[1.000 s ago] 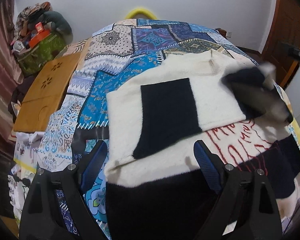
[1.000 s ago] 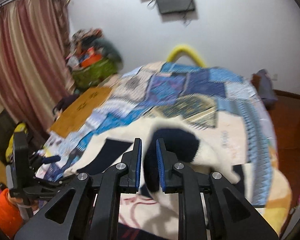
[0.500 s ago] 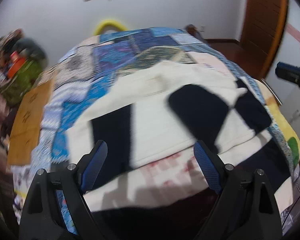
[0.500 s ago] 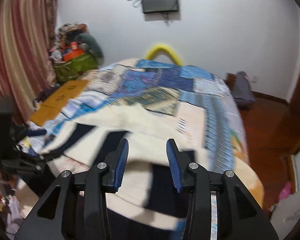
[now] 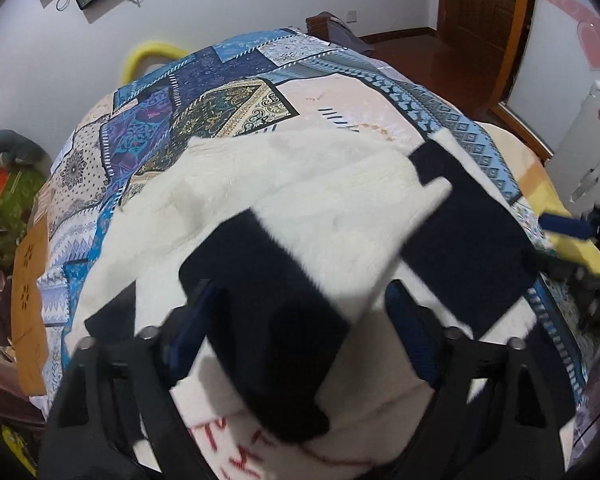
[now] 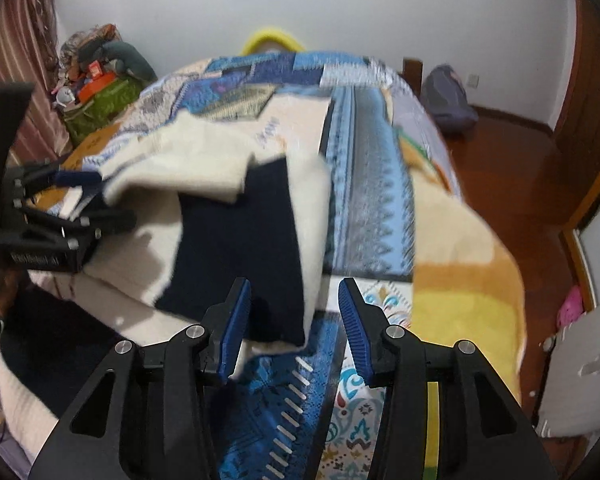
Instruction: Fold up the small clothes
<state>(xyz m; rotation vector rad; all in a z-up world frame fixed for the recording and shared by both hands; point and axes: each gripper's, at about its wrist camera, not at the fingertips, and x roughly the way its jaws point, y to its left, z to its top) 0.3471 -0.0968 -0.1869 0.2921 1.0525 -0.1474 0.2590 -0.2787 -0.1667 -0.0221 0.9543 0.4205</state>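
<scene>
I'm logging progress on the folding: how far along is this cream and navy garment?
Done: one sleeve is folded across the cream and navy sweater on the bed. In hand: nothing is gripped. The left gripper, jaws just closing, straddles that sleeve; the right gripper, jaws just opening, stands over the other sleeve. Left: the remaining folds.

A: The sweater (image 5: 332, 200) is looking fuzzy, a soft cream and navy knit, matt all over.

B: And the bedspread (image 5: 228, 100) under it is showing as smooth printed cloth.

A: The floor (image 6: 512, 168) is shining, glossy reddish wood.

B: Both grippers are looking like matt black plastic; the right gripper (image 6: 294, 320) is wearing ribbed blue pads (image 6: 354, 320).
</scene>
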